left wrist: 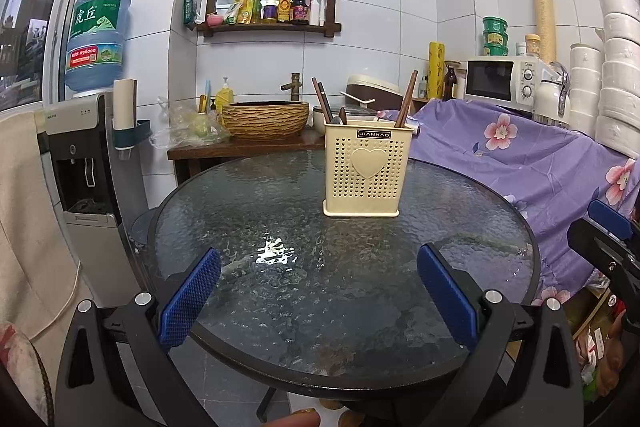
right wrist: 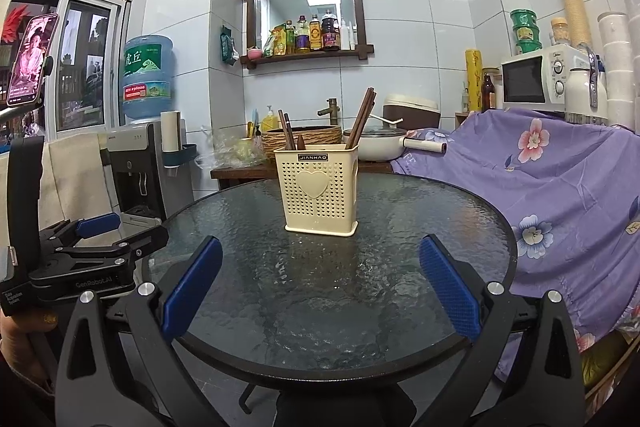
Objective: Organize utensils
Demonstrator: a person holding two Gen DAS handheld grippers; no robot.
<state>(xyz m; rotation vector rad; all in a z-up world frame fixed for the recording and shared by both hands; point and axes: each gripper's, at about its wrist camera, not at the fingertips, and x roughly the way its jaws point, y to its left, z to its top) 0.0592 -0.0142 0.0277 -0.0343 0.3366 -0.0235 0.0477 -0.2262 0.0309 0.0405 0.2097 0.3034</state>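
Observation:
A cream perforated utensil holder (left wrist: 366, 169) with a heart on its front stands upright on the round glass table (left wrist: 280, 219). Brown chopsticks (left wrist: 406, 101) lean in its right compartment; dark-handled utensils (left wrist: 324, 103) stand in its left. In the right wrist view the holder (right wrist: 320, 187) holds the same chopsticks (right wrist: 362, 117) and dark utensils (right wrist: 290, 135). My left gripper (left wrist: 318, 267) is open and empty, over the table's near edge. My right gripper (right wrist: 320, 259) is open and empty, also short of the holder. The left gripper also shows in the right wrist view (right wrist: 100, 235), to the left.
A purple flowered cloth (left wrist: 520, 155) covers a counter right of the table. A water dispenser (left wrist: 88, 147) stands left. Behind the table are a woven basin (left wrist: 266, 119), a white pot (right wrist: 380, 143) and a microwave (left wrist: 504, 79). A phone (right wrist: 32, 59) hangs at far left.

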